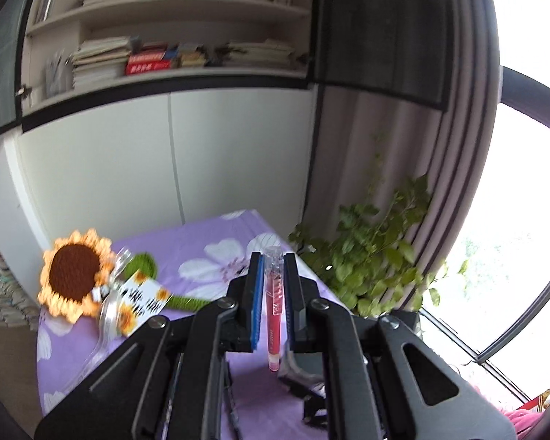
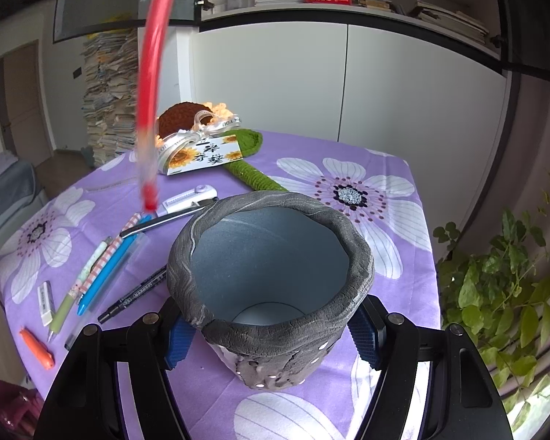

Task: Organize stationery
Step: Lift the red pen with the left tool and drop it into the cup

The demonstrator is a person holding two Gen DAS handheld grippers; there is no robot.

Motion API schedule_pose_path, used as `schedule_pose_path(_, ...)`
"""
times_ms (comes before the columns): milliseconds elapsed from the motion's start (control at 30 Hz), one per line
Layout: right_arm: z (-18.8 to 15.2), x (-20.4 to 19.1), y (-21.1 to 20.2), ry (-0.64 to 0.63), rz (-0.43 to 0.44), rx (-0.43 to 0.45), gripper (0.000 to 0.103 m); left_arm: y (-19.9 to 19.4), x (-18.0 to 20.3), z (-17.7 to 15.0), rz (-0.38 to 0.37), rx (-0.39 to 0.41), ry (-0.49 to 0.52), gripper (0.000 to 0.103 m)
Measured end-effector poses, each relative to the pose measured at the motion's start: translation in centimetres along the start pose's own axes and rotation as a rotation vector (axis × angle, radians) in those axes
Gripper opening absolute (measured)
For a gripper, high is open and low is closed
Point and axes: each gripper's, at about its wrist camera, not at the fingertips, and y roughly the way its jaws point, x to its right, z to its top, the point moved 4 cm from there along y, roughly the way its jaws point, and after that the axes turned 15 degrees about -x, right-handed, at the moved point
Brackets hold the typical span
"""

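the left gripper (image 1: 273,286) pinches a red pen (image 1: 273,304) between its blue pads, the pen's clear cap end pointing away from the camera above a purple flowered tablecloth (image 1: 186,245); print runs along the barrel but is too small to read. the right gripper (image 2: 271,333) clasps a grey, rough-rimmed pen holder (image 2: 271,293) that stands upright on the cloth, its blue pads pressed to either side of the pot, whose inside looks empty. in the right wrist view the red pen hangs blurred in the air to the upper left of the holder, well clear of its rim. left of the holder lie a black marker (image 2: 135,295) with white lettering that cannot be made out, a blue pen (image 2: 108,275), a pink checked pen (image 2: 109,253), a green-tipped pen (image 2: 78,289), a white eraser (image 2: 46,302), an orange cutter (image 2: 37,348) and a lilac correction tape (image 2: 188,200). behind them rests a crocheted sunflower (image 2: 186,115) with a ribbon reading "for you" and a card (image 2: 205,156) in chinese characters.
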Motion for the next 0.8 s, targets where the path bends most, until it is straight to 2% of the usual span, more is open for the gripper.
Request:
schedule_pose_path(200,0.0,0.0,0.0,0.0,-0.001,0.0,0.072,1.6,1.6,0.6,-0.06,-0.021,0.026,0.009)
schedule_pose_path(500,0.0,0.0,0.0,0.0,-0.001,0.0,0.072,6.8,0.7,-1.7,-0.07,-0.17,-0.007,0.009)
schedule_pose_path(800,0.0,0.0,0.0,-0.002,-0.004,0.0,0.072,9.2,0.1,-3.5,-0.101,-0.257,-0.047,0.009)
